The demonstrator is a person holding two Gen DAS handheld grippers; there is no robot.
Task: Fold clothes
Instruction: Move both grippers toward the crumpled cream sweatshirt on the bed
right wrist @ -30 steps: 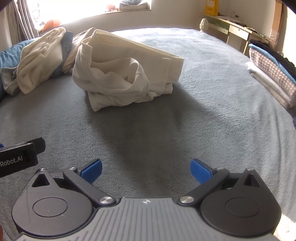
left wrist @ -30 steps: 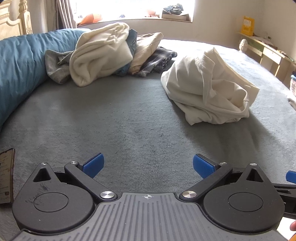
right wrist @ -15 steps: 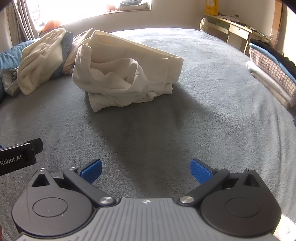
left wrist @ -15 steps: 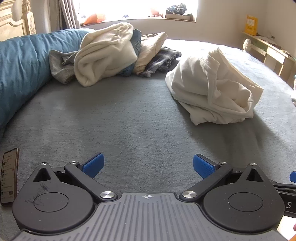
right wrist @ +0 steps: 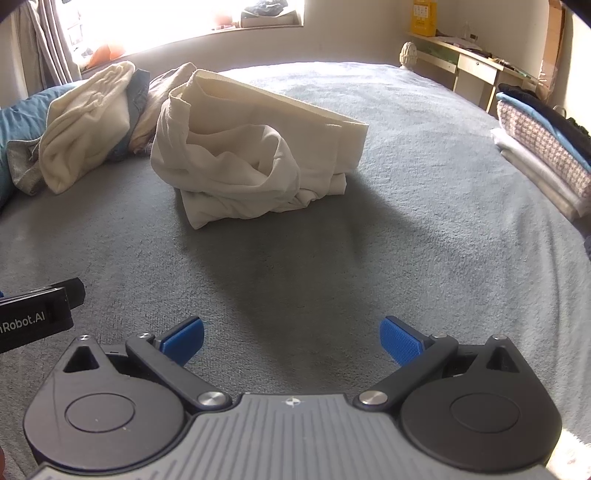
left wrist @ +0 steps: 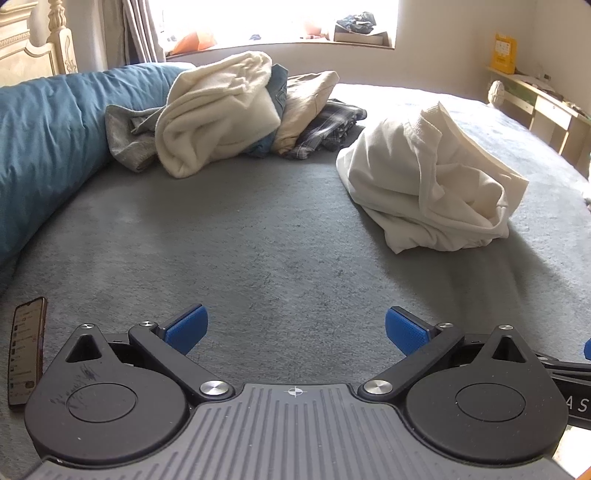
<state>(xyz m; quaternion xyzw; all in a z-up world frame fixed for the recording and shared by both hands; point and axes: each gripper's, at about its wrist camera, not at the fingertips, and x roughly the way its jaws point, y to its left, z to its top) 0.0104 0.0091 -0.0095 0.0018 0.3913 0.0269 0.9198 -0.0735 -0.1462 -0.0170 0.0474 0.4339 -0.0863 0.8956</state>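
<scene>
Grey bed (left wrist: 258, 236), crumpled cream garment (right wrist: 251, 162), both tongs agape

Daylit bedroom, window (left wrist: 280, 18) blown out to white glare, soft shadow falling toward the camera from the cream garment (right wrist: 255, 155) on the grey bed (right wrist: 406, 221), sharp focus, fisheye bending at dark-cornered edges
</scene>
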